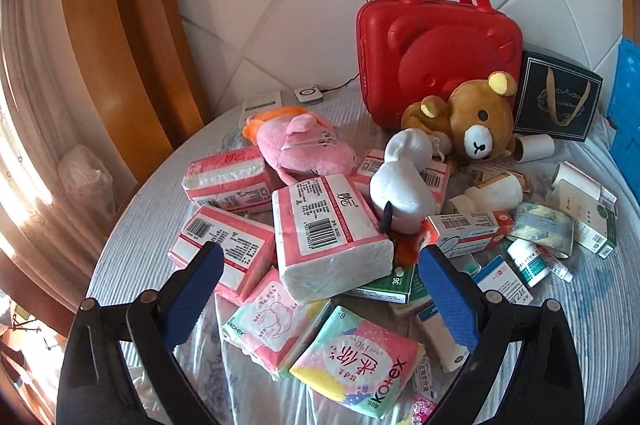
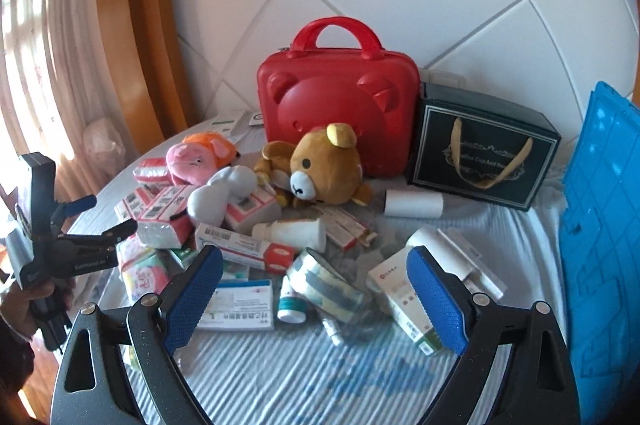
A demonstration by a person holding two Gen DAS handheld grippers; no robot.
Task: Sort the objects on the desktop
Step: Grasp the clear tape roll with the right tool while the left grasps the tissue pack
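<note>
Three plush toys (image 2: 308,169) and four pink tissue packs (image 1: 324,237) lay heaped; both grippers (image 1: 320,265) (image 2: 314,277) hovered, fingers wide, empty.

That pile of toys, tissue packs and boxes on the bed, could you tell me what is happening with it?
A person holds two open grippers over the clutter, gripping nothing yet. The left gripper hovers at the pink tissue pack; the right gripper hangs above the medicine boxes. The brown bear leans against the closed red case.

Right gripper (image 2: 314,291) spread wide above medicine boxes (image 2: 240,301). Bear plush (image 2: 316,169) leans on red case (image 2: 340,105). Left gripper (image 2: 104,221) at left, also spread.
</note>
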